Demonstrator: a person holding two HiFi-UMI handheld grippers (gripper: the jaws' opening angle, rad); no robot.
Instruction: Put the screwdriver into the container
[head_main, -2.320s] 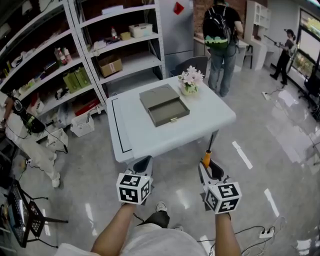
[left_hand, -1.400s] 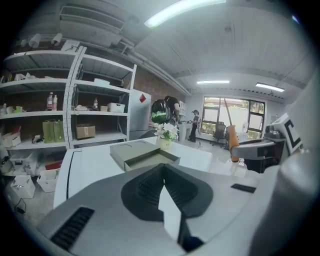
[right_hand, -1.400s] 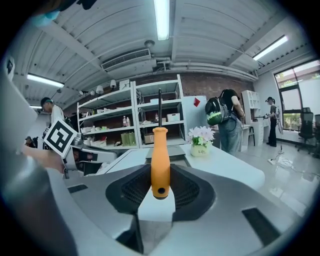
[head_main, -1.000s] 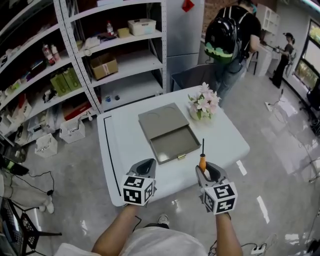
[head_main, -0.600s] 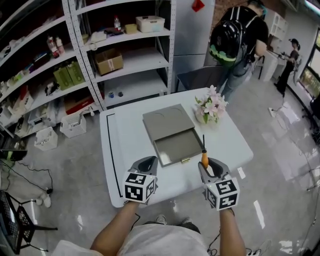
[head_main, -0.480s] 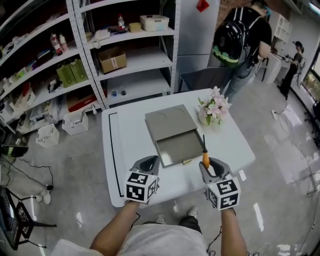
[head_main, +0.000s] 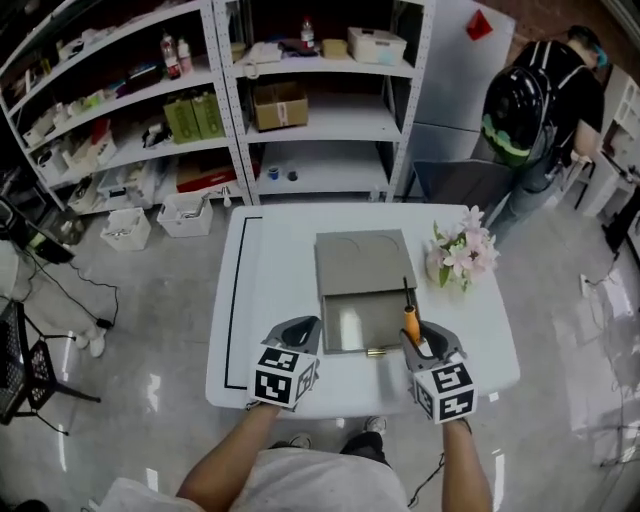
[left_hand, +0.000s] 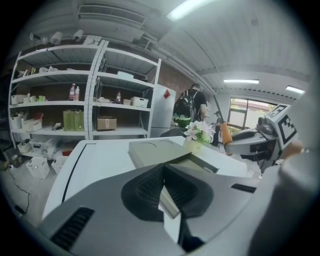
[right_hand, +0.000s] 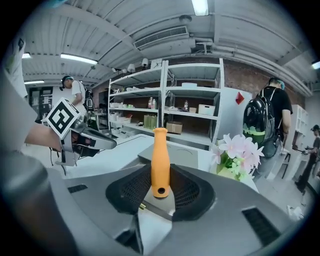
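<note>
1. Well to the left of the container (head_main: 360, 262), metal shelves (head_main: 130, 100) hold boxes and bottles; they run on behind it too.
2. The white table (head_main: 270, 300) carries the container. A black line is marked on the tabletop left of the container.
3. The left gripper (head_main: 300, 325) hangs just left of the container's near left corner, over the table's front part. In the left gripper view its jaws are pressed together with nothing between them (left_hand: 161, 172). The container lies straight beyond them (left_hand: 155, 150).
4. The container is a flat grey box in the middle of the table. Its drawer is pulled out toward the person and stands open at the top.
5. The screwdriver (head_main: 409, 318) stands over the right edge of the container's open drawer, with its dark shaft pointing away from the person. It is not in the drawer; how high above it cannot be told.
6. The right gripper (head_main: 420, 335), at the container's near right corner, has its jaws closed on the screwdriver's orange handle (right_hand: 160, 160), which rises upright between the pads.
7. Right of the container and near its lid, a bunch of pale pink flowers (head_main: 462, 255) sits on the table.
8. Far right of the container and off the table, a person with a black backpack (head_main: 535, 110) stands turned away.
</note>
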